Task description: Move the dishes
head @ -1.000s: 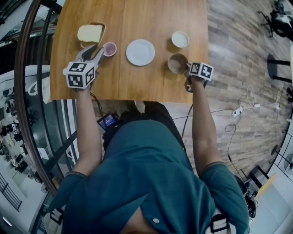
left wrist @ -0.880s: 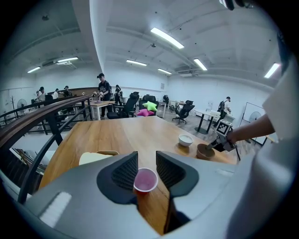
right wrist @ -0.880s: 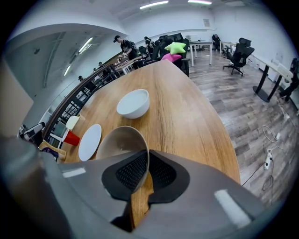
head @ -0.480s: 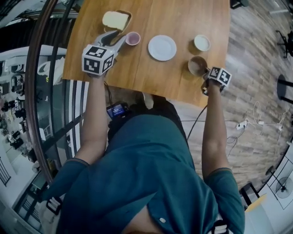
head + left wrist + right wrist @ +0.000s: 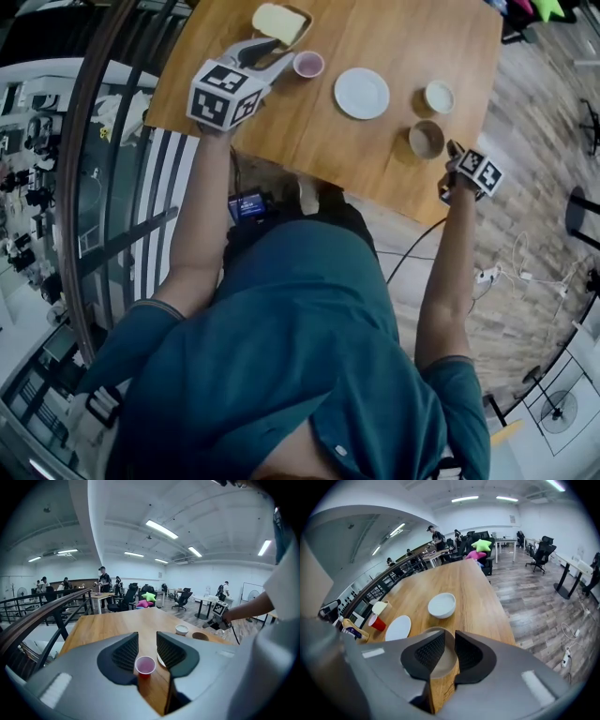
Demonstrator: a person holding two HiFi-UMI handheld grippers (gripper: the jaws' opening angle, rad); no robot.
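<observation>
On the wooden table (image 5: 281, 141) stand a small red cup (image 5: 307, 64), a white plate (image 5: 362, 93), a white bowl (image 5: 439, 97) and a brown bowl (image 5: 427, 140). My left gripper (image 5: 279, 52) is open, with its tips just short of the red cup (image 5: 145, 666), which shows through the gap between the jaws (image 5: 147, 637). My right gripper (image 5: 450, 150) is at the brown bowl's right rim. In the right gripper view the jaws (image 5: 450, 633) stand close together over the brown bowl (image 5: 440, 656), whose near wall is hidden between them.
A cream block lies on a tan tray (image 5: 279, 21) at the table's far left corner. A dark railing (image 5: 122, 187) runs along the table's left side. Wooden floor with cables (image 5: 511, 277) lies to the right. Office chairs and people are far beyond the table.
The head view has swung, so the table now sits higher and further right. The dishes keep their places relative to each other, and both grippers stay by the cup and the brown bowl.
</observation>
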